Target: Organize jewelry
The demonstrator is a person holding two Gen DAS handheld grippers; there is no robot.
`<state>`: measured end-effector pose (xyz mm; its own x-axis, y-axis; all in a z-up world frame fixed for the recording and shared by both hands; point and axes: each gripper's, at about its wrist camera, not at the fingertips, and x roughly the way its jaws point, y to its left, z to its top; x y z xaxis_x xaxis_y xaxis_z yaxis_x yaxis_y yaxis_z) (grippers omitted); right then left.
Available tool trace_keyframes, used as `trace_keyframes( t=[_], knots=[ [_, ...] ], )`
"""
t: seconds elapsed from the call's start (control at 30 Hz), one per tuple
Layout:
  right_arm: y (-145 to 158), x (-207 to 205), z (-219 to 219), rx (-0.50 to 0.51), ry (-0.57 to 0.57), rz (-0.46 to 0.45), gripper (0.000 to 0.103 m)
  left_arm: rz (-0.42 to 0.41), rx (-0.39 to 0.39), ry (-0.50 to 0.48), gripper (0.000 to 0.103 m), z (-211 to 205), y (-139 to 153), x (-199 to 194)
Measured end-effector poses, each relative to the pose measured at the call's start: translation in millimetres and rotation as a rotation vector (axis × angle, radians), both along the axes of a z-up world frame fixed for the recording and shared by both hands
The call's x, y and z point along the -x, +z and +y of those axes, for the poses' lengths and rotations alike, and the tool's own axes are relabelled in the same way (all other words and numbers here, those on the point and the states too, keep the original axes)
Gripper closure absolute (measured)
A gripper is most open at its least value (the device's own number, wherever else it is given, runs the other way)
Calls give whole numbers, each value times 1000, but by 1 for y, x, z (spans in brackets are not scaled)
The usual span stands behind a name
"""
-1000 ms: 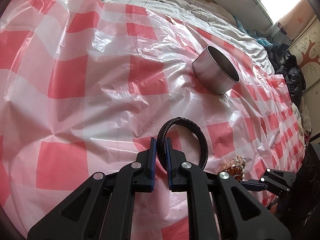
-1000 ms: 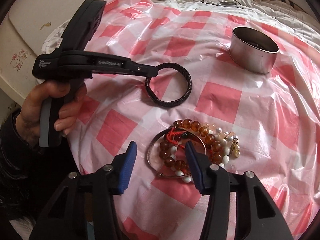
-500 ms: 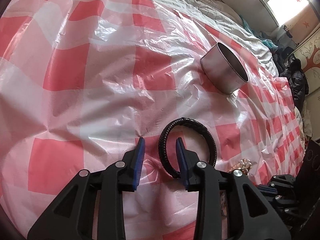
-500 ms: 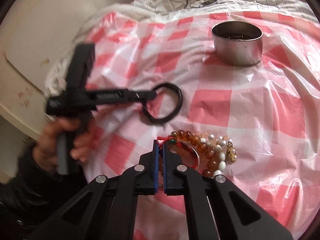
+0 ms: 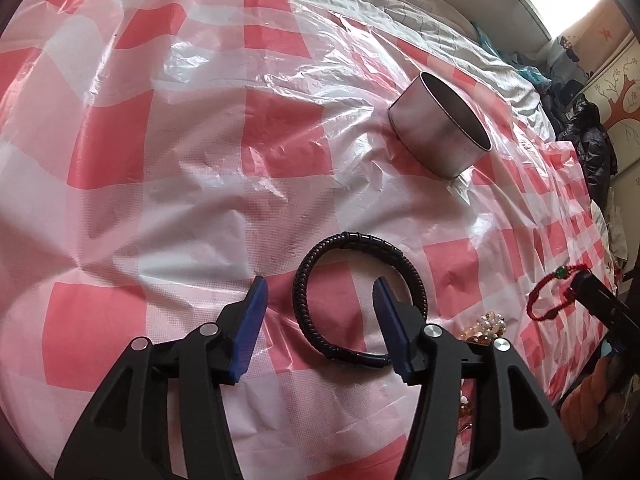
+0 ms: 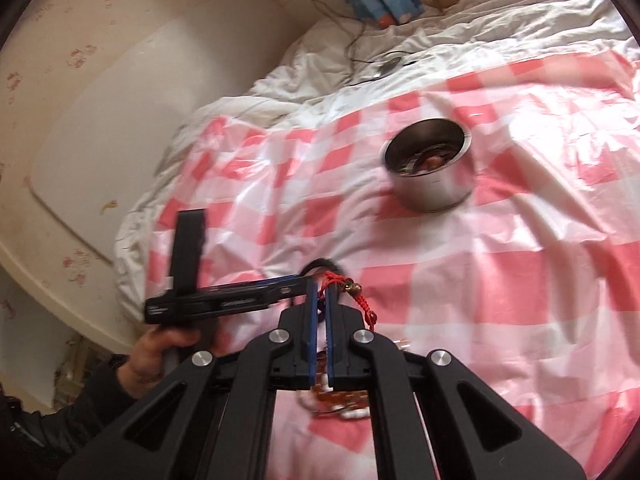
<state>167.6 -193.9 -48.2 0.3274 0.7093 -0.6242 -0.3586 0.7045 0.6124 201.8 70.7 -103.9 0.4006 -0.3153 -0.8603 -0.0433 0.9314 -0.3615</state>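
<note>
Red cord bracelet (image 6: 347,294) hangs clenched in the right tool (image 6: 319,300), short of the steel tin (image 6: 430,178); it should clear the rim before release, while the left tool (image 5: 318,307), jaws just opening, straddles the black bracelet (image 5: 360,292) lying nearer than the tin.

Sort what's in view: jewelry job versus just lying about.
Job: black braided bracelet, red cord bracelet, bead bracelets, metal tin, left gripper, right gripper.
Lying about: cable, dark clothes, white bedding.
</note>
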Motion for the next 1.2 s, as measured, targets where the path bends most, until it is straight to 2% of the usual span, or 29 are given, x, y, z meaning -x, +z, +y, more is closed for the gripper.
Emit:
trace_keyframes(
  t=[0.13,0.2,0.27,0.3,0.33,0.37,0.6,0.7,0.8,0.83,0.87,0.9,0.93,1.0,1.07,1.2],
  knots=[
    [-16,-12,-2,70,-47,27,99,-1,-3,-2,49,-1,0,0],
    [-27,-19,0,84,-56,71,99,-1,-3,-2,48,-1,0,0],
    [-34,-22,-1,112,-69,90,96,-1,-5,-3,48,-1,1,0],
    [-35,-22,0,130,-69,87,79,0,-6,-5,47,-2,1,0],
    [-35,-22,2,156,-75,75,53,-1,-7,-7,47,-2,1,0],
    [-35,-21,4,179,-78,56,46,-1,-8,-8,47,-3,1,0],
    [-42,-21,28,328,-43,-18,45,-3,-36,-19,47,-6,1,-1],
    [-48,-24,45,419,-25,-45,38,-3,-41,-21,47,-6,1,-1],
    [-57,-23,60,528,3,-63,38,-3,-42,-22,47,-7,1,-2],
    [-59,-22,62,549,14,-70,49,-3,-41,-24,47,-7,2,-2],
    [-59,-20,63,564,21,-78,56,-6,-40,-26,52,-7,2,-3],
    [-58,-19,63,567,27,-82,70,-6,-39,-30,67,-7,2,-3],
    [-56,-20,60,555,24,-76,86,-3,-38,-36,73,-8,1,-4],
    [-54,-22,52,490,11,-49,88,-6,-31,-46,87,-9,2,-5],
    [-51,-26,42,394,-8,-7,89,-16,-25,-59,92,-11,5,-5],
    [-35,-33,18,114,-42,68,89,-53,24,-63,93,-11,19,-4]
  ],
)
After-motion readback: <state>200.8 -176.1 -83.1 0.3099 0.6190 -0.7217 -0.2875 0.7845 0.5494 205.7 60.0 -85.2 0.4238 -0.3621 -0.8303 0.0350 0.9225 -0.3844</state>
